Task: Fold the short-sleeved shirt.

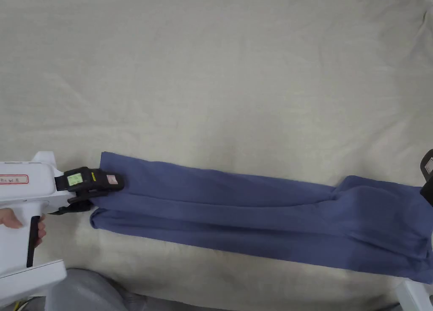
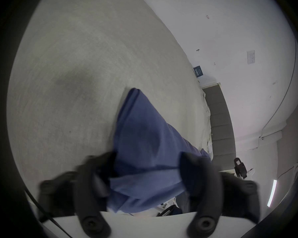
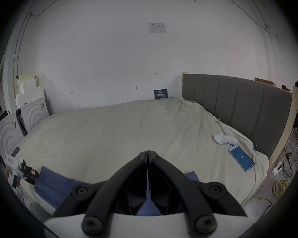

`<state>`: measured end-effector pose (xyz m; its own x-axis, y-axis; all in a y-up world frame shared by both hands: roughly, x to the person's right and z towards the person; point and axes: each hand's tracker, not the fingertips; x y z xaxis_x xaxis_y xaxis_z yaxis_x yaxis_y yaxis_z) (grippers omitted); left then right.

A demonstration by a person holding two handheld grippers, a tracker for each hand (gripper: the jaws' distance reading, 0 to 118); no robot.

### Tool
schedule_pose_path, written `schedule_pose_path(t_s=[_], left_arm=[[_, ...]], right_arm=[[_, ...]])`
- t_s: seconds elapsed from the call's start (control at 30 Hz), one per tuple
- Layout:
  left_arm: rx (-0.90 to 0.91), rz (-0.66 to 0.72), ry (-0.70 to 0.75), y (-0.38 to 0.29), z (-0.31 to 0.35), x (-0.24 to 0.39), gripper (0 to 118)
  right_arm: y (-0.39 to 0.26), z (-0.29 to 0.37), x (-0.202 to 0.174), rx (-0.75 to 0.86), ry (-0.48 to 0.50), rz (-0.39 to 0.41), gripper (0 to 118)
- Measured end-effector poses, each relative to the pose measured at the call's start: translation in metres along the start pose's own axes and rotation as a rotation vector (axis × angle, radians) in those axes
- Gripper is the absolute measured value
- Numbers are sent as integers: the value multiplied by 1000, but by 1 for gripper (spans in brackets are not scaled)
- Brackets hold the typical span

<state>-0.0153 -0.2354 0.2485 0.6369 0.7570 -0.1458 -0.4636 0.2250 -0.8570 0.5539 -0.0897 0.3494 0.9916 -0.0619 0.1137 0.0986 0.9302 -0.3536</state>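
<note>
A blue short-sleeved shirt point(image 1: 253, 214) lies folded into a long narrow strip across the cream bed sheet point(image 1: 211, 71), running left to right near the front edge. My left gripper point(image 1: 101, 193) is at the strip's left end. In the left gripper view its jaws point(image 2: 146, 166) stand apart with the blue cloth point(image 2: 144, 138) between them, and one jaw is blurred. My right gripper point(image 3: 147, 152) is shut, tips touching, with nothing seen between them, and hovers over the shirt's right end point(image 3: 191, 175). A black part of the right gripper point(image 1: 428, 176) shows at the head view's right edge.
A phone point(image 3: 241, 157) and a white handheld device point(image 3: 224, 138) lie on the bed near the grey headboard point(image 3: 239, 104). White appliances point(image 3: 33, 114) stand at the far left. Cables point(image 3: 280, 188) lie on the floor. A grey-clad knee point(image 1: 84, 290) is at the bed's front edge.
</note>
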Motion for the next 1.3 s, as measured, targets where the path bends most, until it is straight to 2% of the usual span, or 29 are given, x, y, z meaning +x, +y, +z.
schedule_pose_path(t_s=[0.03, 0.07, 0.13, 0.2, 0.37, 0.5, 0.57, 0.67, 0.87, 0.97, 1.1, 1.3], left_arm=[[-26, -9, 65, -1, -7, 0, 17], [-51, -23, 127, -5, -15, 0, 16], [-7, -8, 47, -7, -11, 3, 14], [-8, -27, 97, -8, -11, 12, 9], [18, -46, 224, -13, 0, 46, 7], [64, -171, 353, -23, 14, 97, 7], [89, -290, 417, -33, 21, 129, 7], [112, -467, 466, -50, 25, 179, 7], [70, -604, 396, -75, 5, 244, 7], [24, -611, 333, -82, -22, 262, 7], [-54, -689, 302, -100, -72, 286, 7], [-203, -657, 252, -124, -163, 300, 7]], right_arm=[[-1, 0, -2, -3, 1, 1, 0], [-1, 0, -3, -8, 3, 0, 0], [-1, 2, -6, -13, 4, -3, 0], [-1, 4, -8, -16, 9, -7, 0], [0, 8, -12, -22, 27, -9, 0], [3, 13, -10, -9, 42, -18, 0], [5, 16, -10, 1, 47, -23, 0], [3, 14, 10, 16, 54, -34, 0], [0, 18, 37, 48, 55, -63, 0], [-3, 23, 49, 58, 45, -77, 0], [-7, 30, 65, 65, 21, -92, 0], [-14, 41, 86, 65, -29, -127, 0]])
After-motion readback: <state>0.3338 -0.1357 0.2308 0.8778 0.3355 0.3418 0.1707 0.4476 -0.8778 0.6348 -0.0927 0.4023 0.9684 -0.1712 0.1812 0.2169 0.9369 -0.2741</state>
